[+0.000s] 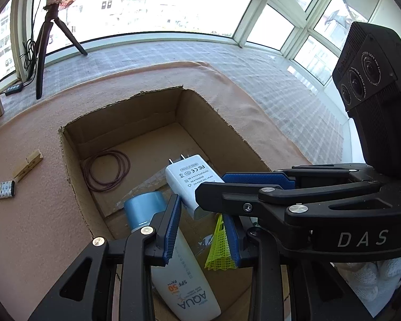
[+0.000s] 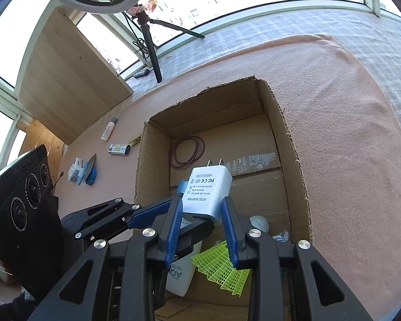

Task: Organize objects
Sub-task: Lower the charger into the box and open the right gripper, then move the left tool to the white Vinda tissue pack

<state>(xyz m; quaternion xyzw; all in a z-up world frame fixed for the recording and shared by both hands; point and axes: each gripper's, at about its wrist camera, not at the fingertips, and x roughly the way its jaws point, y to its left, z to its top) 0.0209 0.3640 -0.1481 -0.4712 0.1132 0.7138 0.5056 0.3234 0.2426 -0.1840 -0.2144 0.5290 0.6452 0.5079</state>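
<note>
An open cardboard box (image 1: 74, 157) (image 2: 291, 144) sits on a pink cloth. My right gripper (image 2: 201, 214) is shut on a white power adapter (image 2: 207, 194) and holds it over the box; the adapter also shows in the left wrist view (image 1: 185, 183), between the right gripper's fingers (image 1: 254, 179). My left gripper (image 1: 201, 230) is open and empty above the box. Inside lie a white sunscreen bottle with a blue cap (image 1: 184, 275), a yellow-green mesh shuttlecock (image 1: 219, 251) (image 2: 219, 267) and a coil of brown cord (image 1: 107, 171) (image 2: 187, 151).
On the cloth left of the box lie a wooden clothespin (image 1: 28, 164), a small patterned lighter (image 1: 0, 191) (image 2: 119, 149), a small tube (image 2: 108, 129), a white cube (image 2: 74, 172) and a blue-handled tool (image 2: 91, 172). A tripod (image 1: 44, 45) (image 2: 152, 45) stands by the window. A wooden board (image 2: 66, 80) leans at the left.
</note>
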